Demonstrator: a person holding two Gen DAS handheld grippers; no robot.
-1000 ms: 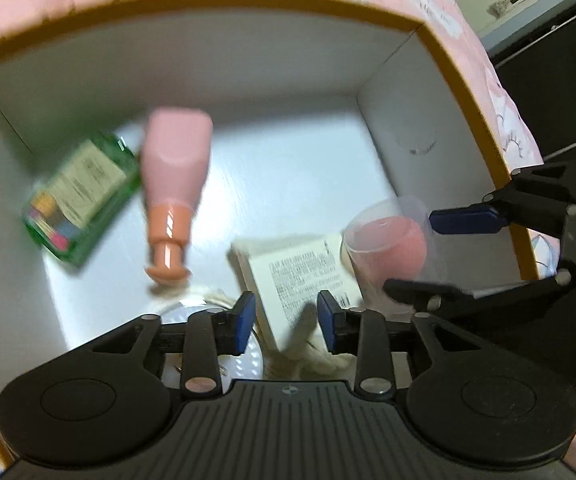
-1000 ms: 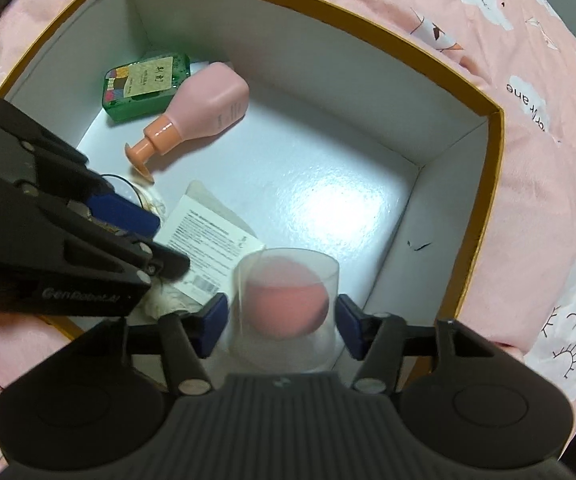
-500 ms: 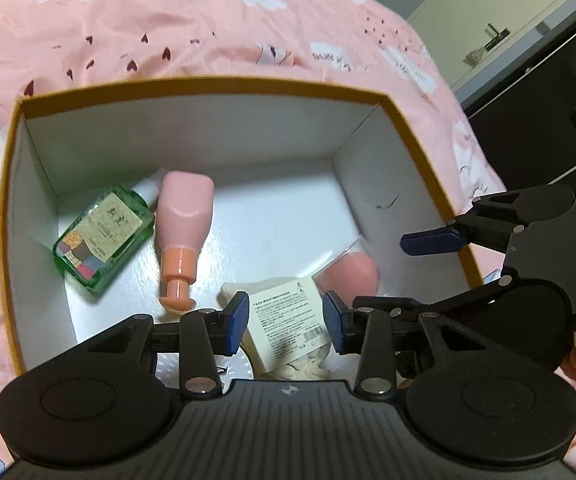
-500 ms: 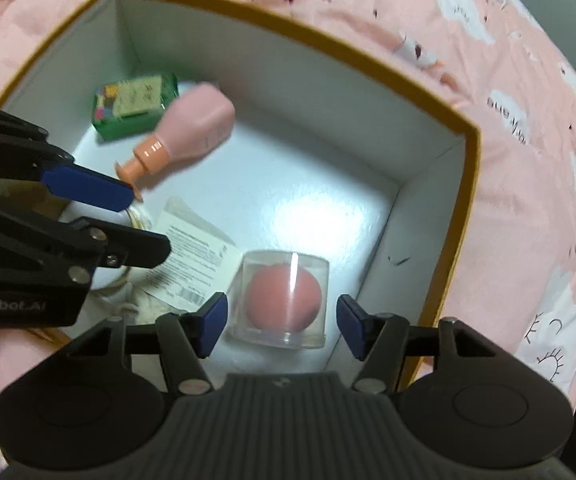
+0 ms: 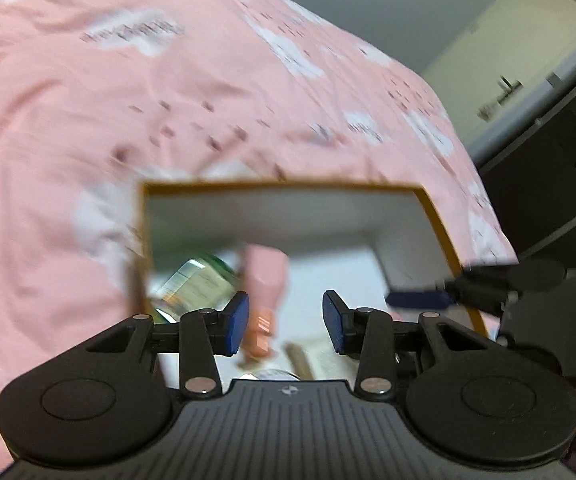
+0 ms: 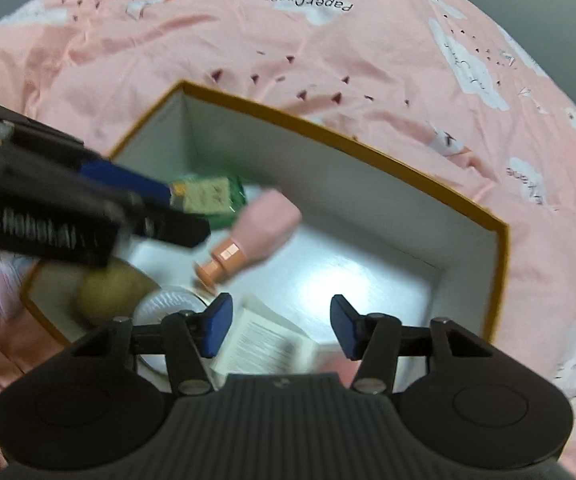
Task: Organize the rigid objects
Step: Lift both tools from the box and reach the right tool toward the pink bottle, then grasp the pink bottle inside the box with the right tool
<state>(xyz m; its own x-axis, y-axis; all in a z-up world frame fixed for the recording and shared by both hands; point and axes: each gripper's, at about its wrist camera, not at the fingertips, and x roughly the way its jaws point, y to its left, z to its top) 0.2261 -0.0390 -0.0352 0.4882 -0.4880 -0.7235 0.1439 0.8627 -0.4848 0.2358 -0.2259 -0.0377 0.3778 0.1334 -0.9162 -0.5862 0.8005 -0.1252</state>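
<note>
From my left wrist: my left gripper [image 5: 284,322] hangs above the near edge of the open cardboard box [image 5: 439,216], its blue pads apart with nothing between them. The box sits on a pink bedspread [image 5: 128,92] printed with clouds. Motion blur smears the inside, but a green bottle [image 5: 200,280] and a pink bottle [image 5: 266,276] lie side by side on the white floor near the far-left corner. At the right edge my right gripper [image 5: 423,300] juts over the box rim.

From my right wrist: my right gripper [image 6: 280,326] points steeply down into the same box [image 6: 367,152]. Its jaws have just been closing a little, yet they stand apart on empty air. The green bottle [image 6: 212,198] lies flat against the far wall, the pink bottle [image 6: 258,234] on its side just beside it, orange cap toward me. Nearer, a white printed carton [image 6: 264,342] lies under my pads, a round white lid or dish [image 6: 168,304] to its left, and something tan and rounded [image 6: 108,292] in the near-left corner, probably a sponge or puff, too blurred to tell. A sliver of pink shows at the bottom edge by my right pad; I cannot say what it is. My left gripper [image 6: 168,208] crosses the upper left.

As I judge it, the sorting is well along: several items already lie in the box, both claws are empty and clear of the contents. No loose items show on the bedspread, so whether more remain I cannot say.
</note>
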